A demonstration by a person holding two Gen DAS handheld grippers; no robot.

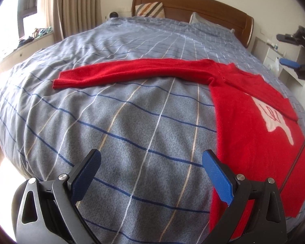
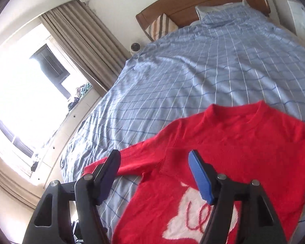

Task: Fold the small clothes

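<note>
From the left wrist view, the left gripper [image 1: 151, 163] hovers released, jaws spread with nothing between them, over the blue checked bed [image 1: 116, 122]. The red sweater [image 1: 244, 109] lies flat at its right, one sleeve [image 1: 132, 72] stretched leftward. The right gripper [image 1: 290, 50] shows at the far right edge.

From the right wrist view, the right gripper [image 2: 155, 162] is released, empty, above the sweater's chest and white motif [image 2: 193, 219].
</note>
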